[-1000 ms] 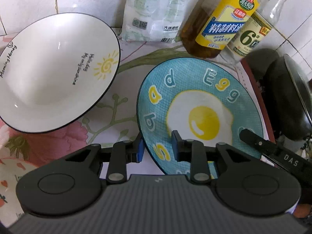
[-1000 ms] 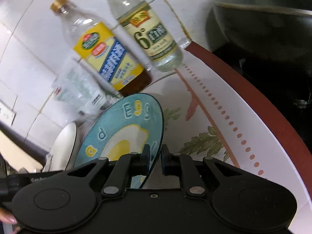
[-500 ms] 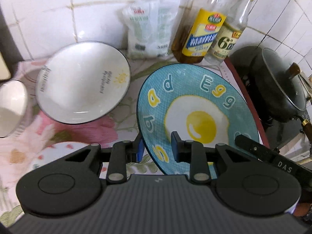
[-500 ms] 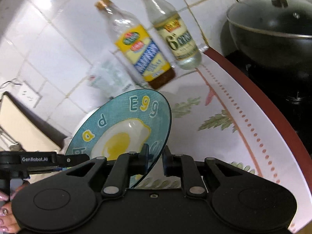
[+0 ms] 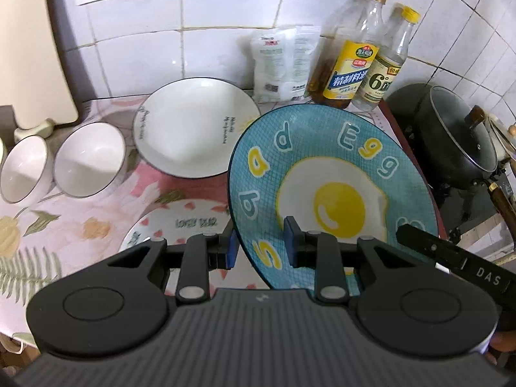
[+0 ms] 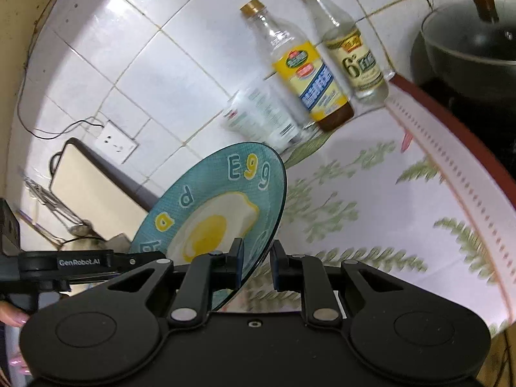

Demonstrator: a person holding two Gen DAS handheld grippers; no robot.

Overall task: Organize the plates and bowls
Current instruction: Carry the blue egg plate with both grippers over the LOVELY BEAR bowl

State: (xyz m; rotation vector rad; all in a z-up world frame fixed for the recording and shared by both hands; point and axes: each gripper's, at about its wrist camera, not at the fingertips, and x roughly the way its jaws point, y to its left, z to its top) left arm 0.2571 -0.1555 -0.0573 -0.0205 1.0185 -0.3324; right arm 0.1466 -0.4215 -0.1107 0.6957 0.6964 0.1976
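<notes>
Round teal ceramic plate with fried-egg print and "Egg" lettering (image 5: pixel 332 190): raised and tilted, its near rim passing between the jaws of both grippers; in the right wrist view (image 6: pixel 213 216) it stands edge-on, rim in the jaw gap

Round white ceramic plate with thin black rim and small sun motif (image 5: pixel 196 127): flat on the floral cloth, ahead and left of the left jaws

Round white plate with pink hearts and dark lettering (image 5: pixel 180 222): flat, directly beyond the left jaw, partly hidden

Two white ceramic bowls with dark rims (image 5: pixel 89 158) (image 5: pixel 24 172): upright, side by side, far left of the jaws
</notes>
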